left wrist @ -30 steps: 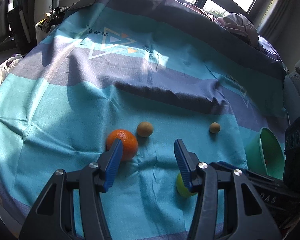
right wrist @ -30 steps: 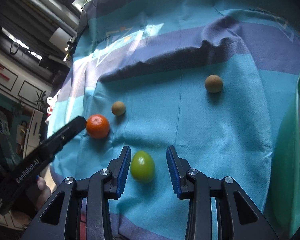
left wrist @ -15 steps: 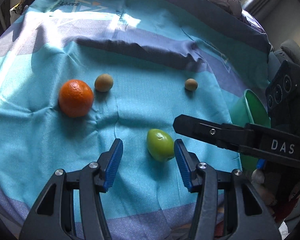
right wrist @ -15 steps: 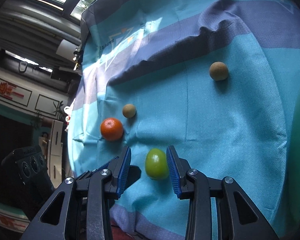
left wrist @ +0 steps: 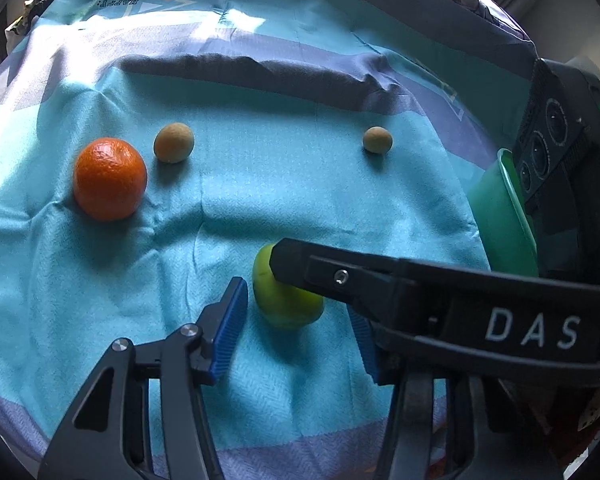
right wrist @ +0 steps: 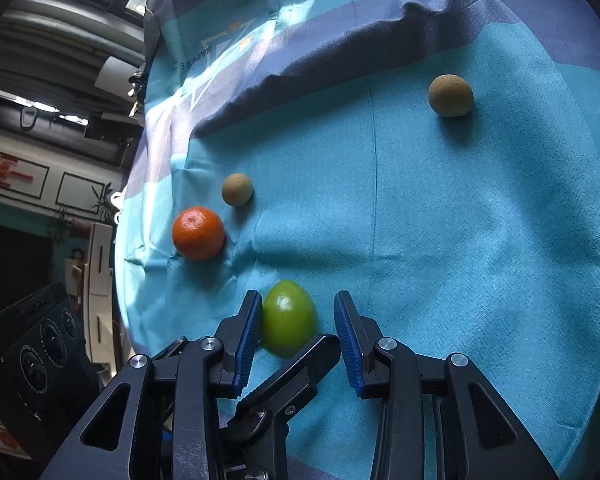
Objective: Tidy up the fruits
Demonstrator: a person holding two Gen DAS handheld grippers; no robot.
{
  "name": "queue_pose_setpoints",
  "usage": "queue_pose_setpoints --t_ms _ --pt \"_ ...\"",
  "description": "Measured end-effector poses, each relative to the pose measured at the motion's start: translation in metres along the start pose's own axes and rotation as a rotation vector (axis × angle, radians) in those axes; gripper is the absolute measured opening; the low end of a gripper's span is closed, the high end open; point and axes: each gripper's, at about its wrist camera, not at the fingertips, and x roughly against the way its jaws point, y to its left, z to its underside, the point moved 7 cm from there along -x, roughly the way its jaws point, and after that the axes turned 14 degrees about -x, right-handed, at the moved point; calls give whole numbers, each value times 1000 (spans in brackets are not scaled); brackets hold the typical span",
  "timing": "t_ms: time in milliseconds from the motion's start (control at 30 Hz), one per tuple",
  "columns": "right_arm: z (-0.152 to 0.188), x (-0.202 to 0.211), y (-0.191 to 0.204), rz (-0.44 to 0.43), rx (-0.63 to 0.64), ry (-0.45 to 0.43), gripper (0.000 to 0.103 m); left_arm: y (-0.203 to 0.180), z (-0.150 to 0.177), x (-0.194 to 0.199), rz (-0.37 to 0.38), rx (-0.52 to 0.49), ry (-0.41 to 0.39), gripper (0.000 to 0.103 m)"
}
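A green fruit [left wrist: 286, 304] [right wrist: 288, 322] lies on the teal cloth near the front edge. My left gripper [left wrist: 300, 320] is open around it, jaws apart on either side. My right gripper [right wrist: 296, 332] is open too, its jaws on either side of the same fruit, the left pad close to its skin. A finger of the right gripper crosses the left wrist view over the fruit. An orange [left wrist: 110, 179] [right wrist: 198, 233] and a small brown fruit [left wrist: 173, 142] [right wrist: 237, 189] lie to the left. Another brown fruit [left wrist: 377, 140] [right wrist: 450, 95] lies further right.
A green bowl [left wrist: 500, 216] stands at the right edge of the cloth, partly behind the right gripper's body. The cloth [right wrist: 460, 260] has a raised dark fold [left wrist: 260, 76] behind the fruits. Furniture and clutter lie beyond the table's left edge.
My left gripper left the orange and moved right to the green fruit. My right gripper closed in on the same fruit, and both now straddle it.
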Motion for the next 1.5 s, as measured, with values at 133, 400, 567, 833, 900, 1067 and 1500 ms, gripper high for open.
queue_pose_setpoints --t_ms 133,400,567,833,900,1067,1500 --pt "-2 -2 -1 -28 -16 6 40 1 -1 -1 10 6 -4 43" --pt "1 -7 3 -19 10 -2 40 2 -2 -2 19 0 -12 33" --pt "3 -8 7 20 41 -34 36 0 -2 4 -1 -24 -28 33" --pt "3 18 24 -14 112 -119 31 -16 -15 34 -59 -116 -137 29" --pt "2 27 25 -32 115 -133 31 -17 -17 36 -33 -111 -142 29" --pt "-1 34 22 -31 106 -142 27 -11 -16 37 -7 -71 -130 29" --pt "-8 15 10 6 44 -89 34 0 -9 16 48 -10 -50 34"
